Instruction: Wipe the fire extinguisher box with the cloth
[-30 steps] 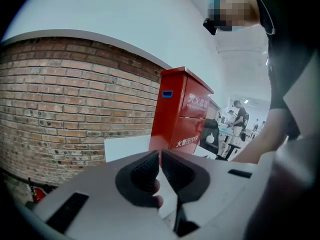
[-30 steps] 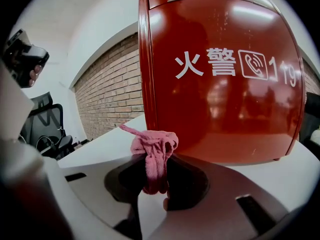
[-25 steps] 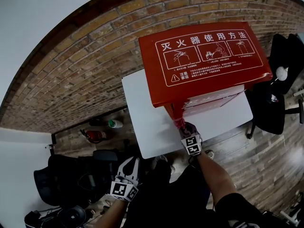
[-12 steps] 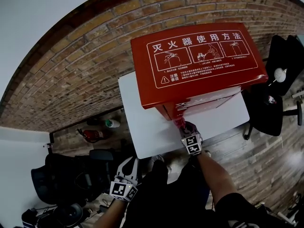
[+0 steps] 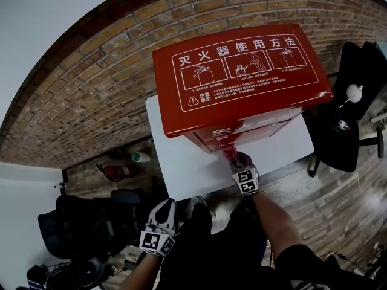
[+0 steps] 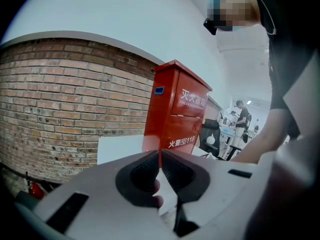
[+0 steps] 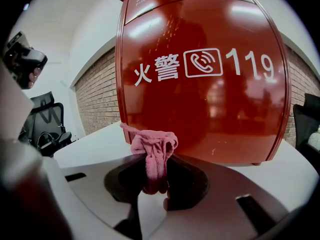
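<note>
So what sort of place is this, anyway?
Likely an office or workshop: a brick wall, black office chairs, and a red fire extinguisher box on a white table. A person stands in the bright room beyond.

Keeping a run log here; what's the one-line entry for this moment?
fire extinguisher box: upright on white table | right gripper: shut on pink cloth, by box's lower front, contact unclear | left gripper: shut, empty

Head view steeply down, both gripper views low, box (image 5: 242, 71) common to all.
</note>
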### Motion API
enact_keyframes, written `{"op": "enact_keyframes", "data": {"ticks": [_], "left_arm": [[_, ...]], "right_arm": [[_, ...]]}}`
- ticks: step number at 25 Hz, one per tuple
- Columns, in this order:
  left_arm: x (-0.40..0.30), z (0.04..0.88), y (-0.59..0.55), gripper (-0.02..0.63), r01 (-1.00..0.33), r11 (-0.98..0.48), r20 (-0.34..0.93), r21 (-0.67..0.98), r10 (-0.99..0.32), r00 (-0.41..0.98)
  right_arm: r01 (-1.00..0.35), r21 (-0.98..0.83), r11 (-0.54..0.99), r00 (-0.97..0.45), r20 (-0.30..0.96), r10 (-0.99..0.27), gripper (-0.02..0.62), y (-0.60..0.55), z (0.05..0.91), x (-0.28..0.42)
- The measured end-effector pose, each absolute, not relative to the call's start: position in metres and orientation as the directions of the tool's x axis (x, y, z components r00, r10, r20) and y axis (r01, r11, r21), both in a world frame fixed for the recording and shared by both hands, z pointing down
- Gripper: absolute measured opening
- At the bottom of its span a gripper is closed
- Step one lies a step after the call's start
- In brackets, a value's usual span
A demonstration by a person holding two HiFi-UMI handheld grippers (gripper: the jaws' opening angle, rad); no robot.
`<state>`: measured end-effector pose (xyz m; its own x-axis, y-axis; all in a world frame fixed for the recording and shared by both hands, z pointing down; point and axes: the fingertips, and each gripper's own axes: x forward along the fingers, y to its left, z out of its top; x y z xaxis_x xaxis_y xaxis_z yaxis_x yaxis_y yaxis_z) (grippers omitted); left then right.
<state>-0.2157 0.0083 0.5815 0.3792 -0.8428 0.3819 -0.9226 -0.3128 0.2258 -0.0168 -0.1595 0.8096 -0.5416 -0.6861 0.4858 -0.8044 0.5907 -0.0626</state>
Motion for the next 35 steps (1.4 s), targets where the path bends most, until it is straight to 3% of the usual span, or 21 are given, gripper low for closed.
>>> {"op": "enact_keyframes", "data": {"ticks": [35], "left_arm": [[-0.112, 0.582, -0.007, 0.034, -0.916, -0.344, 0.362, 0.207, -0.843, 0.398]], "right_arm": [[-0.824, -0.013, 0.566, -0.499, 0.491, -0.714, 0.098, -0.188, 0.811, 0.113]]}}
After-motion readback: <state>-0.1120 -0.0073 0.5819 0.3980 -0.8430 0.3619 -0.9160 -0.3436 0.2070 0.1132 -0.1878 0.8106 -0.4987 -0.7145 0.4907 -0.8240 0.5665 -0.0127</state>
